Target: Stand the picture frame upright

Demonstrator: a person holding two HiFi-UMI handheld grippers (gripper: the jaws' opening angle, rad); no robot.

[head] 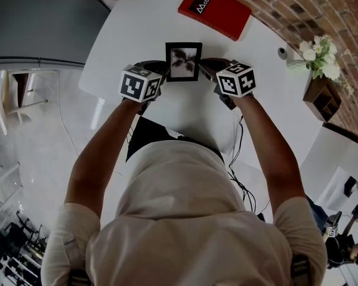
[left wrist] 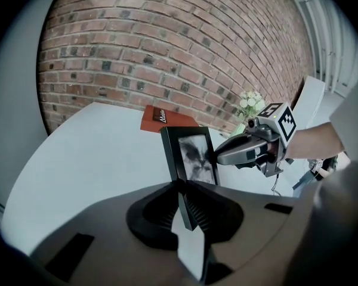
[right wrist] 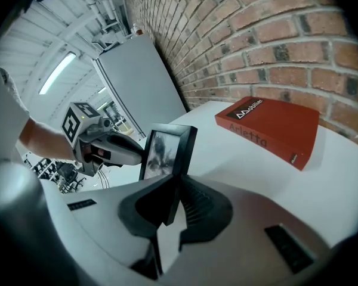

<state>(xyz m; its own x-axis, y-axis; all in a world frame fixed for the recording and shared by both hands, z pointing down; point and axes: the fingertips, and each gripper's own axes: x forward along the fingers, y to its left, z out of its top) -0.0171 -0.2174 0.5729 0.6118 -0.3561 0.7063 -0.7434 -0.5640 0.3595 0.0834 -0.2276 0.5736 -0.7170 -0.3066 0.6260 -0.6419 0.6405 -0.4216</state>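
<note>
Frame (head: 184, 61) is near the middle of the desk (head: 137, 16), picture side facing me, with the red book (head: 215, 9) beyond it at the far edge.

Grip state:
- Left hand-held gripper (left wrist: 185, 189) is pinching the frame's left edge low down, ribbed pads on both faces.
- Right hand-held gripper (right wrist: 174, 183) is pinching the right edge the same way.

Step in hand, as I judge it: bring the frame to vertical and set it on its bottom edge.

Notes for doing it well:
- Keep the two grips at matching height so the bottom edge comes down flat, not on one corner.
- Hold by the edges only and keep the pads off the glass.
- Let go one side at a time, and only once the frame bears its own weight.
- No view shows a back stand, so I should expect it may tip backward.

View comparison:
- The head view alone shows both hand-held grippers flanking the frame at once, and the flowers (head: 319, 52) at far right. It does not show pad contact.
- The left gripper view shows my pads on the frame and the other gripper's tip at the right edge.
- The right gripper view shows the frame's side thickness and the lettering on the book.
- Whether the bottom edge touches the desk I cannot tell, as both gripper bodies hide it.
</note>
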